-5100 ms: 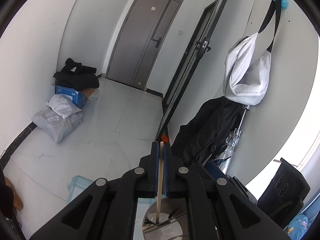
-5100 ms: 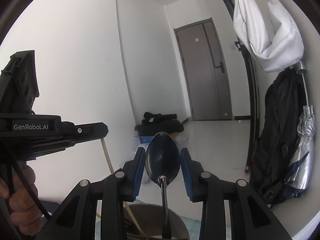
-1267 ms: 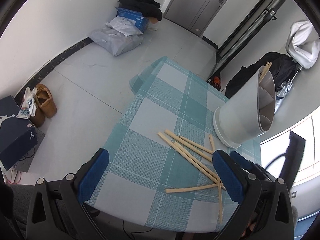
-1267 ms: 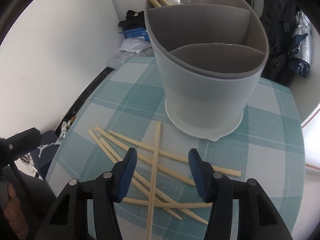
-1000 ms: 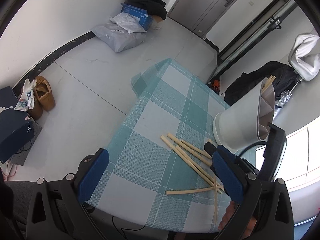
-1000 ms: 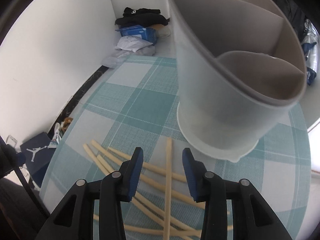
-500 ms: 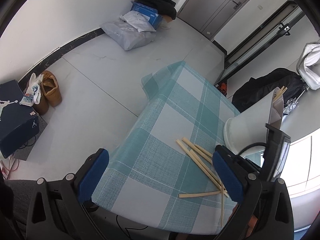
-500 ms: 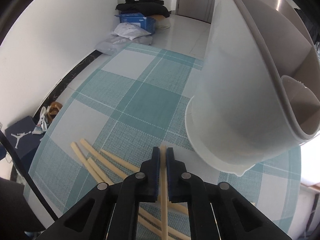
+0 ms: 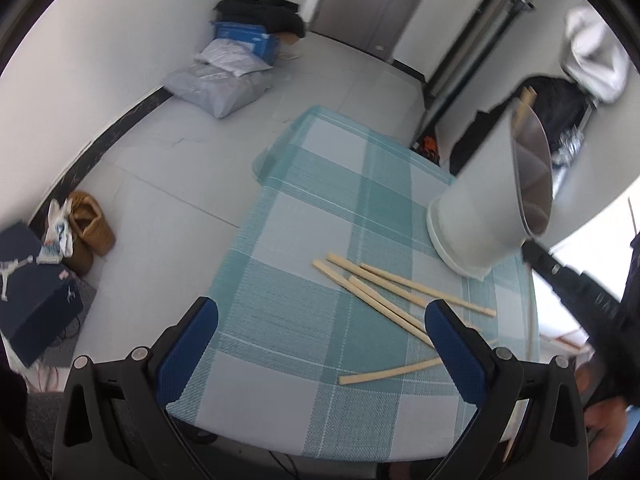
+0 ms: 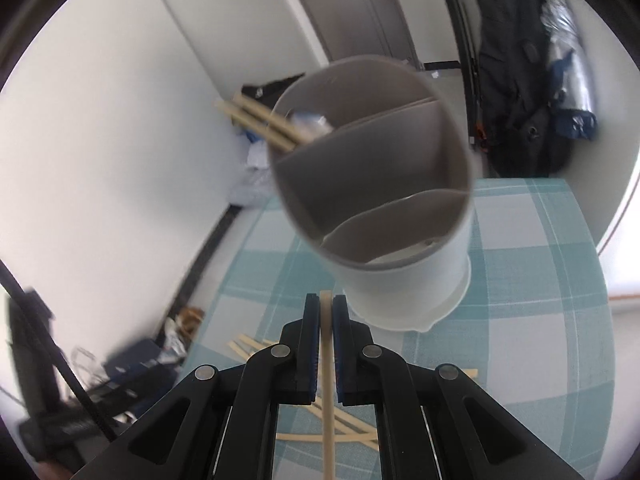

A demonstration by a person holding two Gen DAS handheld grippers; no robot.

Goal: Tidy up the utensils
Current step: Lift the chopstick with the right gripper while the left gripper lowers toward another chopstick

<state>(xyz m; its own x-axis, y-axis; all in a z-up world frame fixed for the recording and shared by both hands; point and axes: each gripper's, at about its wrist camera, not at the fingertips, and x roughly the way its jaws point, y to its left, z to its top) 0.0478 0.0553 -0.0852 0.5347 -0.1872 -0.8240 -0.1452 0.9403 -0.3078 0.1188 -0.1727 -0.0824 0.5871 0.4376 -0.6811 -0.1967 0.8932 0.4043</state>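
Below, through the left wrist view: left gripper (image 9: pixel 320 336) spread wide and holding nothing, above a teal-and-white checked tablecloth (image 9: pixel 288 308); several pale wooden chopsticks (image 9: pixel 384 292) scattered loose on it, just beside a grey three-compartment plastic utensil holder (image 9: pixel 476 208).

Then, through the right wrist view: right gripper (image 10: pixel 326 312) clamped tight on one pale wooden chopstick (image 10: pixel 328 400), raised off the cloth, tip before the holder (image 10: pixel 404 288). Further chopsticks leaning in the far compartment (image 10: pixel 260 120).

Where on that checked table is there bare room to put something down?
The far end of the tablecloth, beyond the chopsticks, is bare, as is the near-left corner by the left gripper. It is crowded where the chopsticks lie scattered in front of the grey holder.
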